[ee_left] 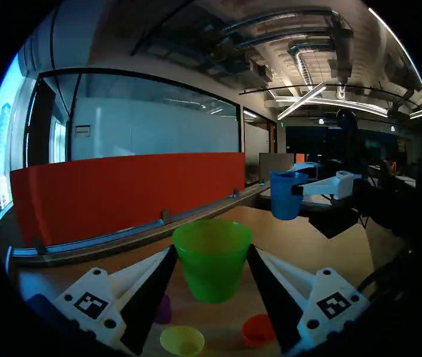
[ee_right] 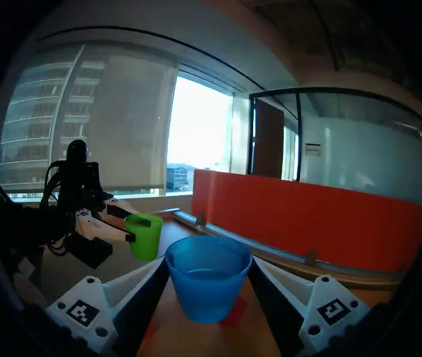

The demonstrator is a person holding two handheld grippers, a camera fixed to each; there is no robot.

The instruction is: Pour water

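I see a light wooden desk (ee_left: 312, 238). A metal rail (ee_left: 151, 229) runs along its far edge and carries an orange divider panel (ee_left: 128, 190). Toward the near edge, three small cups stand on the bare wood: a purple cup (ee_left: 163, 309), partly hidden, a yellow cup (ee_left: 182, 340) just beside it, and a red cup (ee_left: 257, 330) apart from both. In the right gripper view a flat red piece (ee_right: 236, 311) lies on the desk; I cannot tell what it is.

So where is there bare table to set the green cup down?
The table is bare beyond the green cup, between the orange partition and the blue cup. Crowded nearest the left gripper: purple cup, yellow cup and red cup.
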